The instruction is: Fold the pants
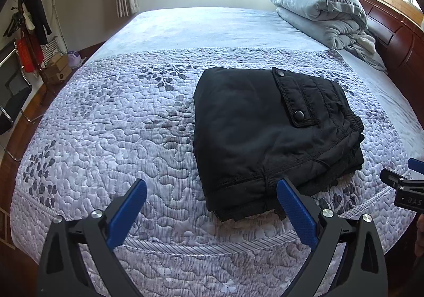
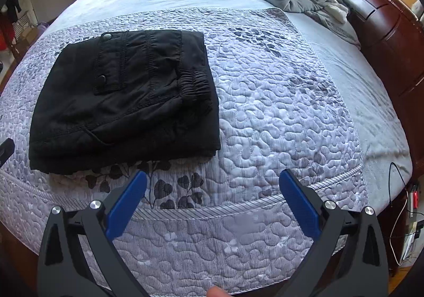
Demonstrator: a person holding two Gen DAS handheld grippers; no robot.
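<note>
Two grippers are hovering over the near edge of a bed (image 1: 106,116), and neither is grasping anything. Seen from the left wrist view, the left gripper (image 1: 212,192) is spreading its blue fingers (image 1: 296,213) wide apart, with the right-hand one sitting in front of the near hem of the pants (image 1: 265,132). From the right wrist view, the right gripper (image 2: 213,181) is likewise keeping its fingers (image 2: 127,206) released over bare quilt, just beside the garment's near right corner. Those black pants are lying folded into a compact rectangle on the patterned quilt (image 2: 265,111), with a snap-buttoned pocket flap (image 1: 294,95) facing up and the elastic waistband (image 2: 196,82) bunching along the right edge. A folded grey duvet (image 1: 318,8) is sitting at the far end near the wooden headboard (image 2: 384,21), well apart from the pants. A fingertip (image 2: 217,291) is showing at the bottom edge of the right wrist view
</note>
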